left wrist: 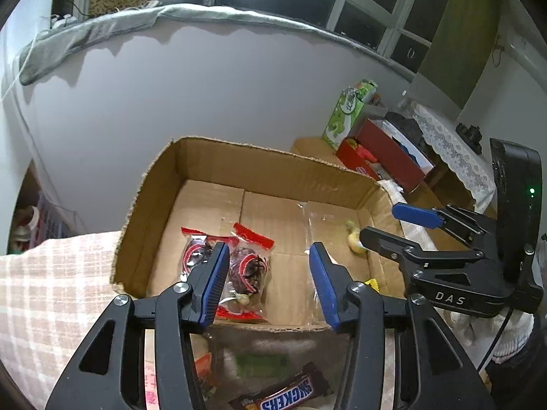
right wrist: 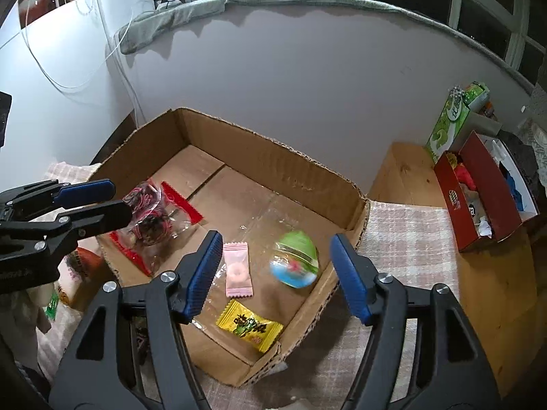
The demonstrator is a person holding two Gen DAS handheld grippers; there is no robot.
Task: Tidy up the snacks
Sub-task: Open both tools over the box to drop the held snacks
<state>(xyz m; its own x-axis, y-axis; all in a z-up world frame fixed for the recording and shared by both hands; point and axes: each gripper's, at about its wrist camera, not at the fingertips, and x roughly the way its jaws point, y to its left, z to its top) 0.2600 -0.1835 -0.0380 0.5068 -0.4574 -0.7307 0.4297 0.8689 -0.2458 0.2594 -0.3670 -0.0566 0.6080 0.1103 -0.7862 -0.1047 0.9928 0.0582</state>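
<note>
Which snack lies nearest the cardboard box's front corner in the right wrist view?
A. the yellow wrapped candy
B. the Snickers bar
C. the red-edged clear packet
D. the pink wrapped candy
A: the yellow wrapped candy lies on the floor of the cardboard box, closer to the near corner than the pink candy.

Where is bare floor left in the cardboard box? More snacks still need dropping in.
The back half of the cardboard box, along its far wall, is bare. The front is crowded: red-trimmed clear packets, pink candy, yellow candy, green-blue ball.
</note>
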